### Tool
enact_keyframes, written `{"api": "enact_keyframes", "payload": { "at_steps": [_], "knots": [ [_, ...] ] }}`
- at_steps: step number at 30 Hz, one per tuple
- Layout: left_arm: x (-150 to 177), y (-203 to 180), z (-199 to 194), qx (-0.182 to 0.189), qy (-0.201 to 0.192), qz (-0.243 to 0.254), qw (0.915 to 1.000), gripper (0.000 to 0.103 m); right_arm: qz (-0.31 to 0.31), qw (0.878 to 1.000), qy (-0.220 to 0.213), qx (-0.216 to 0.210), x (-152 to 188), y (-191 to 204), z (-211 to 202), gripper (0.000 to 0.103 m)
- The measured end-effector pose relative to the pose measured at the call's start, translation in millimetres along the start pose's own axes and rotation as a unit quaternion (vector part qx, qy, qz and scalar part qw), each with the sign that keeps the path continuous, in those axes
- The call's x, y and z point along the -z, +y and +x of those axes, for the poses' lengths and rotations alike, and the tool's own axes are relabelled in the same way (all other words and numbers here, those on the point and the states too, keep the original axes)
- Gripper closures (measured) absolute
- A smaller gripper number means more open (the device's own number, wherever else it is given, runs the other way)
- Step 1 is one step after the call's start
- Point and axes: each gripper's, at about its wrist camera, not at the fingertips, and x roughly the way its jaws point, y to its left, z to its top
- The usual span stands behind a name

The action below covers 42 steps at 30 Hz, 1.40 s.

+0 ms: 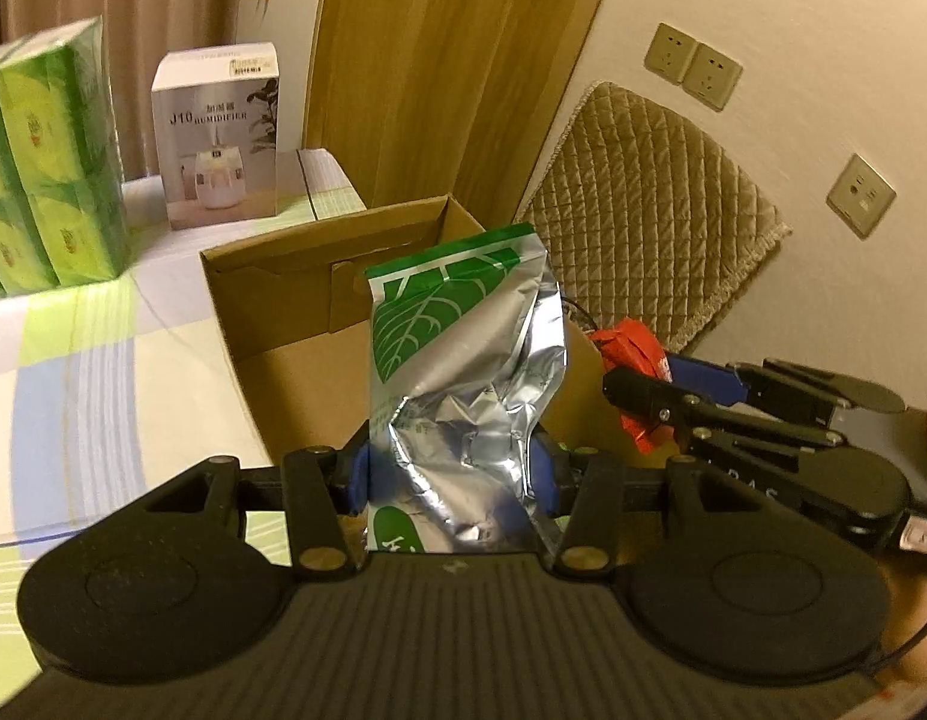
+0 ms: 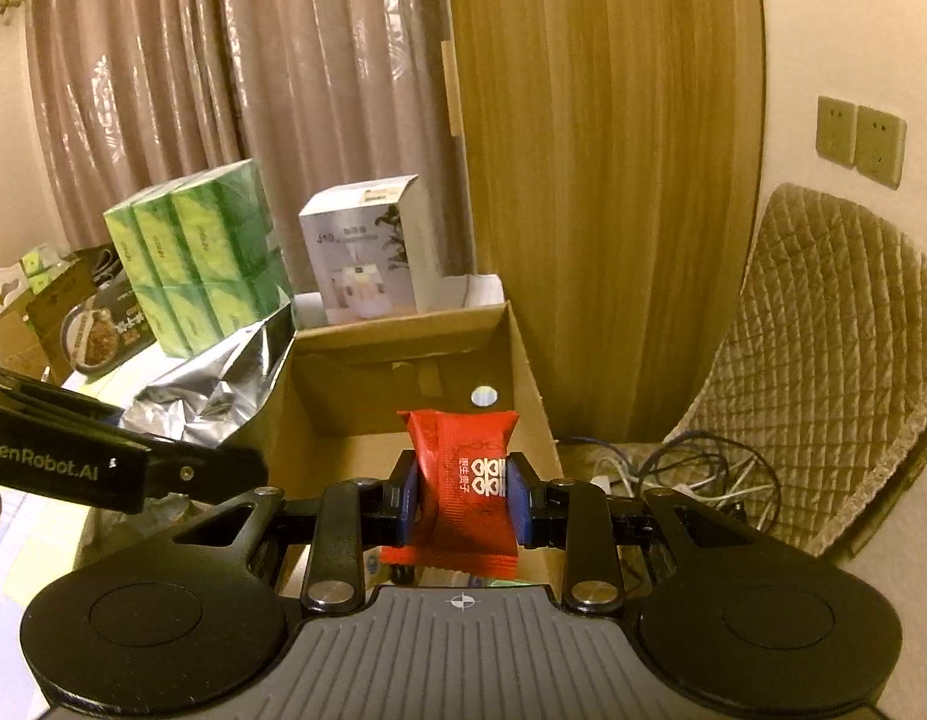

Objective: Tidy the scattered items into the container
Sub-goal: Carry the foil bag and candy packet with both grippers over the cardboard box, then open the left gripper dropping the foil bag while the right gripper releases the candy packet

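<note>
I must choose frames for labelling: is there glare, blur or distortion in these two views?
Left wrist: glare on the silver foil pouch, tissue packs blurred at the edge. Right wrist: warm dim light, wooden panel bowed by the fisheye, red packet sharp.

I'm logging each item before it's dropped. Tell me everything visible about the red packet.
The small red crinkly plastic packet has crimped ends and white printed characters with a double-happiness motif. It stands roughly upright, slightly twisted, pinched at its sides between the blue-padded jaws of the right gripper, held above the open brown cardboard box. Nothing else touches it.
</note>
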Motion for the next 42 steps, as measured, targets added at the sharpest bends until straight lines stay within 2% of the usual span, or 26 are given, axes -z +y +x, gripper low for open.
{"api": "enact_keyframes", "payload": {
  "at_steps": [13, 27, 31, 32, 42],
  "knots": [
    [-4, 17, 34, -0.003, 0.004, -0.038, 0.9993, 0.059, -0.001, 1.000, 0.017, -0.003, 2, -9, 31, 0.075],
    [-17, 35, 53, 0.001, -0.003, -0.069, 0.9976, 0.058, -0.010, 1.000, 0.025, -0.007, -3, -6, 57, 0.075],
    [-17, 41, 52, -0.017, -0.013, -0.083, 0.9963, 0.051, -0.011, 1.000, 0.026, -0.008, -3, -5, 61, 0.075],
    [-17, 42, 51, -0.021, -0.019, -0.085, 0.9960, 0.054, -0.011, 1.000, 0.027, -0.007, -4, -5, 62, 0.075],
    [-14, 47, 34, -0.027, -0.031, -0.065, 0.9970, 0.054, -0.012, 0.999, 0.031, -0.012, -1, 1, 66, 0.075]
  ]
}}
